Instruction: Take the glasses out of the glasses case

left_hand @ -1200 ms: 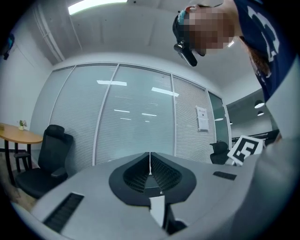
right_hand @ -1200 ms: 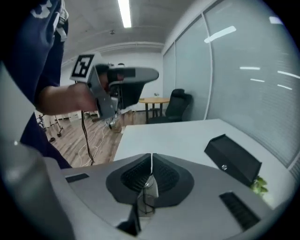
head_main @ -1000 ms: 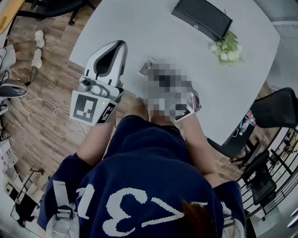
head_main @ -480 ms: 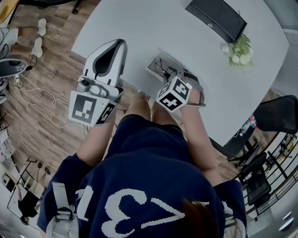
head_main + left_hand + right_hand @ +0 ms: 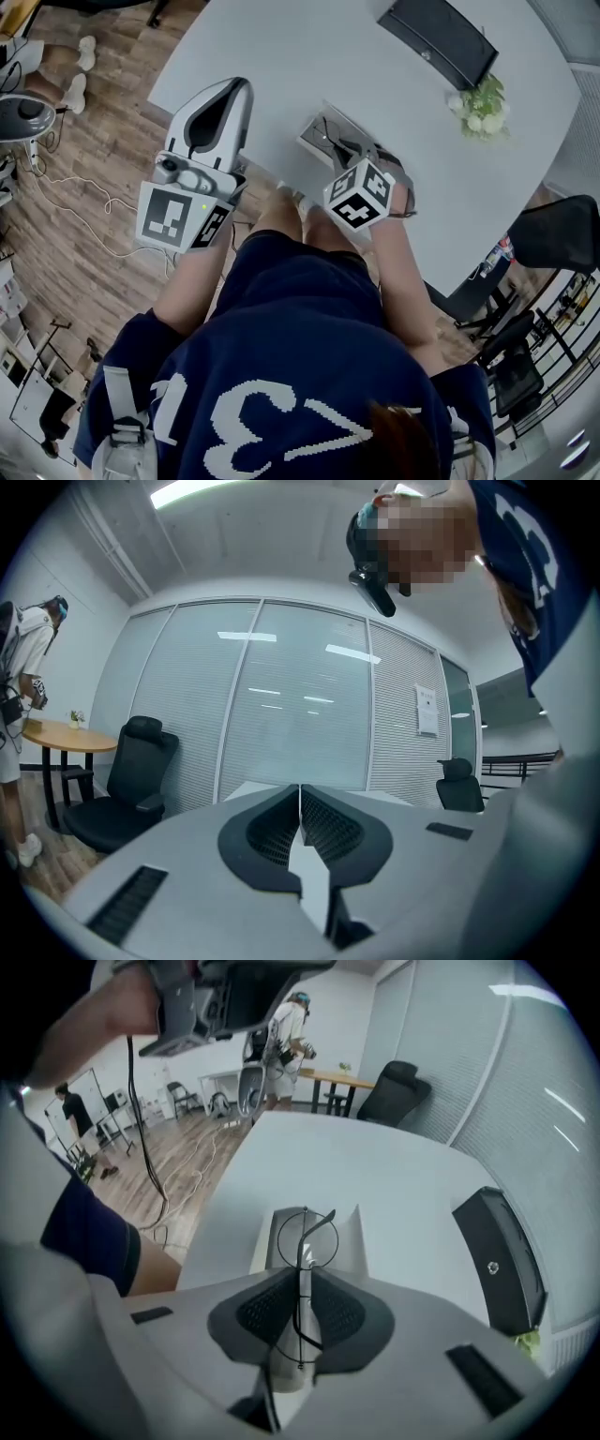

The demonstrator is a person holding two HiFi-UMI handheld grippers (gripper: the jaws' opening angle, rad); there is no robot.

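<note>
1. Glasses [image 5: 301, 1269] with thin round wire rims stand edge-on between the pads of the right gripper [image 5: 301, 1288], whose jaws have just been closing and now pinch the frame.
2. Below them the glasses case [image 5: 352, 1246] lies open on the white surface [image 5: 394, 1185]; whether the lower rim touches the case I cannot tell.
3. Off the surface's near edge, the left gripper [image 5: 300, 803] is held level, clenched on nothing.
4. At the far side sit a black box [image 5: 436, 37] and a small bunch of flowers [image 5: 480, 103].
</note>
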